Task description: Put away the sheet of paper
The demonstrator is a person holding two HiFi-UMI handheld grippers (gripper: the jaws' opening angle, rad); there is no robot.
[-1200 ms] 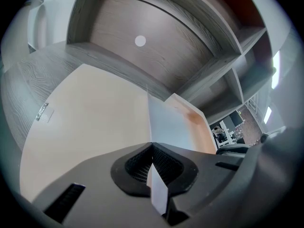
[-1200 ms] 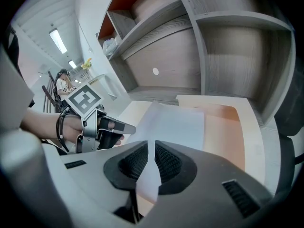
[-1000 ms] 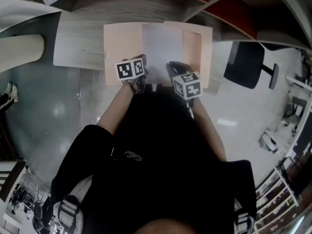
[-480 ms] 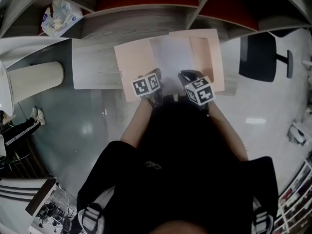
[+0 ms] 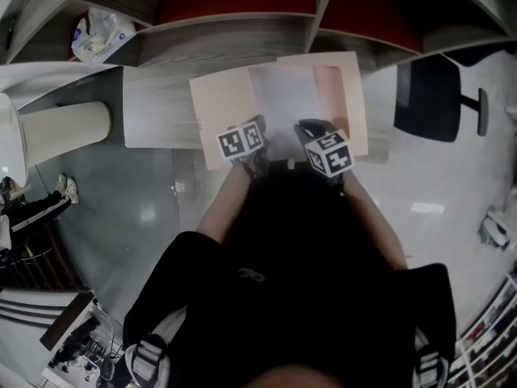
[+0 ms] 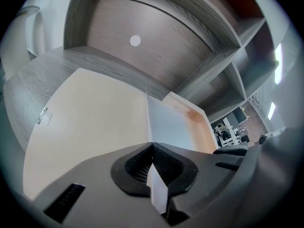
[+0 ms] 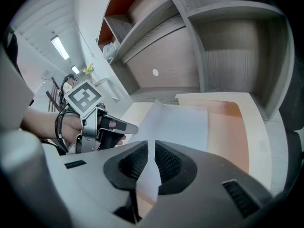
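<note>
The sheet of paper is spread over the open peach folder on the desk, at twelve o'clock from the person. Its near edge is clamped by the left gripper at seven o'clock and by the right gripper at five o'clock.

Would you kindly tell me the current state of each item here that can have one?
left gripper: shut on the near edge of the sheet of paper.
right gripper: shut on the same edge of the sheet of paper.
sheet of paper: pinched at its near edge, the rest spread over the folder.
folder: open, lying on the desk.
</note>
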